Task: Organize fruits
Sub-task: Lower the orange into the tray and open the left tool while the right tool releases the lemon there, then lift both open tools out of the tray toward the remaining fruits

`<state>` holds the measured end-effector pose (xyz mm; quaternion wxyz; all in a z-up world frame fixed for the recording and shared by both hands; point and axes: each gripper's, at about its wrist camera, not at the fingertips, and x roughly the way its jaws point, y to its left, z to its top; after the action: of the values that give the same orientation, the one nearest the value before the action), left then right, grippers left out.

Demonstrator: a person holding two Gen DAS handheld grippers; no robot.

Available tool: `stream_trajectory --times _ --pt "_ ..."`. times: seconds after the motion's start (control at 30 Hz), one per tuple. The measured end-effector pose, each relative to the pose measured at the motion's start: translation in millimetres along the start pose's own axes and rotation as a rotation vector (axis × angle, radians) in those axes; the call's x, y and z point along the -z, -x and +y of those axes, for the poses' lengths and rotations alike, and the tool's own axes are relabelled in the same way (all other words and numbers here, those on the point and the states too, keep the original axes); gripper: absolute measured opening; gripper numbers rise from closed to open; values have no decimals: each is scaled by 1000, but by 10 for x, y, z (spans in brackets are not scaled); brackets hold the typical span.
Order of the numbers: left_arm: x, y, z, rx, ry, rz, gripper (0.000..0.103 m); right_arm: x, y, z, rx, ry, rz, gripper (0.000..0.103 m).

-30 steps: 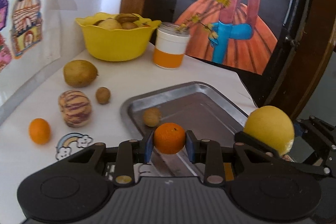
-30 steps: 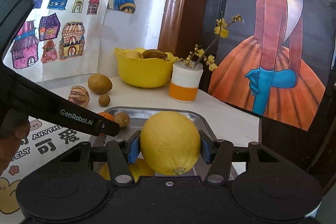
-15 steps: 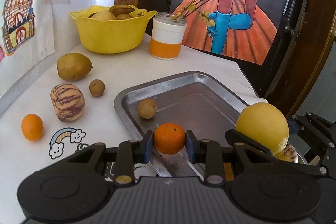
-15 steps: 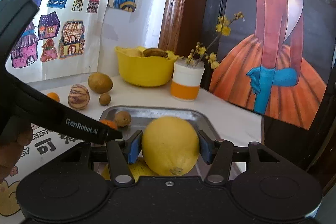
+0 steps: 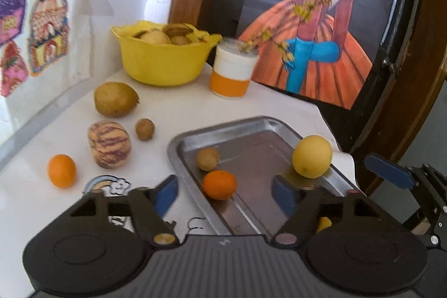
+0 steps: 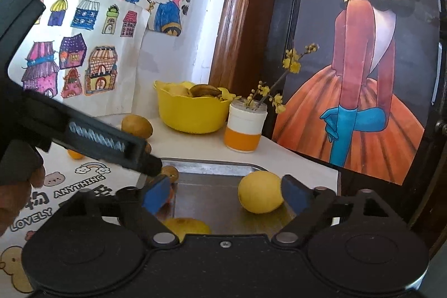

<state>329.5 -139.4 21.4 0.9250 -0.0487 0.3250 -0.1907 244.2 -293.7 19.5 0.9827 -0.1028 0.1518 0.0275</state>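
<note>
the left gripper (image 5: 225, 193) stands wide open with nothing between its blue pads (image 5: 164, 194), just above the near end of the metal tray (image 5: 251, 124). the small orange (image 5: 220, 184) lies in the tray between the spread fingers, touching neither, next to a small brown fruit (image 5: 207, 158). the right gripper (image 6: 225, 193) is also spread wide and empty; the lemon (image 6: 261, 192) rests on the tray floor near its right pad. outside the tray on the white table (image 5: 173, 108) lie another orange (image 5: 61, 171), a striped fruit (image 5: 109, 144), a brown nut-like fruit (image 5: 144, 129) and a pear-like fruit (image 5: 116, 99). behind them stand a yellow bowl (image 5: 164, 63) of fruit and a white-and-orange jar (image 5: 233, 74).
</note>
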Motion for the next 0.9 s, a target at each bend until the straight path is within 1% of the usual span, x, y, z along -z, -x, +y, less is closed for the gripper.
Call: stream_trajectory --times 0.03,0.07,0.13,0.17,0.37,0.47,0.6,0.67,0.73,0.83,0.9 --pt "-2 47 16 -7 7 -11 90 1 43 14 0 -1 -5 98" --pt "0 93 35 -12 14 -22 91 1 91 30 2 -3 -9 99" --pt "1 196 86 -19 34 -41 100 -4 184 59 8 -6 -15 101" --pt "8 253 109 -24 46 -53 101 -8 238 76 12 -7 -19 102" --pt "103 695 232 -58 92 -117 102 -119 741 171 34 -5 -60 102" --pt "153 999 275 -70 88 -147 102 -238 1090 160 31 -3 -82 102" --pt "203 1517 279 -101 68 -197 102 -479 1663 89 19 18 -124 102" --pt "206 1809 292 -109 61 -220 102 -622 1928 35 0 28 -139 102" --pt "196 2113 317 -115 54 -248 102 -805 2189 -27 -46 28 -133 102" --pt "169 2534 359 -133 49 -293 102 -1116 2452 -127 -118 -9 -101 102" --pt "129 2769 381 -143 42 -306 103 -1336 2534 -182 -163 -42 -67 102"
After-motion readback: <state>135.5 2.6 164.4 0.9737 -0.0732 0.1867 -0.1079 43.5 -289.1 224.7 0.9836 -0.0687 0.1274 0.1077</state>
